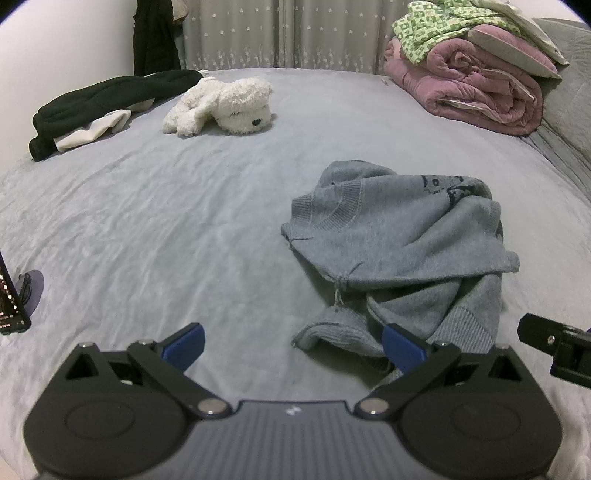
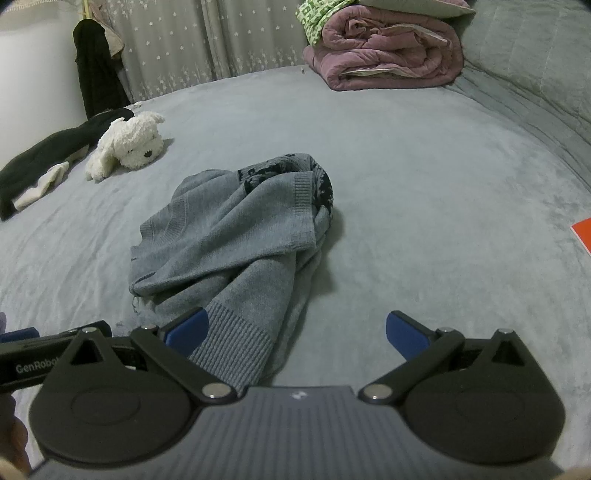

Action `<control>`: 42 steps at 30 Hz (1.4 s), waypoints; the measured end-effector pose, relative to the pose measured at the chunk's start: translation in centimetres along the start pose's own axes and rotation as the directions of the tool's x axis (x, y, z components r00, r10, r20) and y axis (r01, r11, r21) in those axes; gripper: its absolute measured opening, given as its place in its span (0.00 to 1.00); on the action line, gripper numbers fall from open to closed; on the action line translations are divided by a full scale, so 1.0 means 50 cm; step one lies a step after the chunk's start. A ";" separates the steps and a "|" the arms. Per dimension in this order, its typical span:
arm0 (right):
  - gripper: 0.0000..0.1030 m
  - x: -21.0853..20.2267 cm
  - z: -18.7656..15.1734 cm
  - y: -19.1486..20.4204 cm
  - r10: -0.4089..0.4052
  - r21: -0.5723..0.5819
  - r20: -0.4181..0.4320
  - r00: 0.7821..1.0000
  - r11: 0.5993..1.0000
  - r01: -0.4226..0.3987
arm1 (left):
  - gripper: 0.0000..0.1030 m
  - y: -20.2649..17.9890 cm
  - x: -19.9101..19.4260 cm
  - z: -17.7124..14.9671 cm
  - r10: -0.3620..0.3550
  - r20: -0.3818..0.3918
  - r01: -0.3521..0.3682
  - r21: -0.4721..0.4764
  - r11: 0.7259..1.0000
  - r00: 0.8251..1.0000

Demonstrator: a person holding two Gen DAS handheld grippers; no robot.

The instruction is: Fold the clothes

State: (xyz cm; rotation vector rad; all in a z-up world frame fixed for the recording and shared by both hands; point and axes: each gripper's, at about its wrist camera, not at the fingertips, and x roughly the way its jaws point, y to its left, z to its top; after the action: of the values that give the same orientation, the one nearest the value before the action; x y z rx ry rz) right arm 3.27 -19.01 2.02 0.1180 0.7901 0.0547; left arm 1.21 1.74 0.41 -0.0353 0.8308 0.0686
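Both your left gripper [image 1: 293,345] and right gripper [image 2: 295,332] gape empty; the bunched sweater [image 2: 236,236] risks multi-layer pinches, dragging the heap.

A grey sheet [image 1: 221,206] is covering the bed, star-print curtains [image 1: 280,33] are hanging behind it beside a white wall [image 1: 66,44], and folded bedding [image 2: 384,55] is lying at the headboard [image 2: 532,55].
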 end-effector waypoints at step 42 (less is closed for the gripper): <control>1.00 0.169 -0.006 0.022 0.009 0.023 -0.110 0.994 1.000 -0.006 | 1.00 0.060 0.160 -0.006 -0.028 -0.050 0.026 -0.033 0.999 0.998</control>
State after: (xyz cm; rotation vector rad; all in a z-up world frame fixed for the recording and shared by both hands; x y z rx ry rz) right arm 9.00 -17.08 -4.02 0.1406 0.9009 0.0597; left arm 6.11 5.09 -5.72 -0.0790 0.8798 0.0559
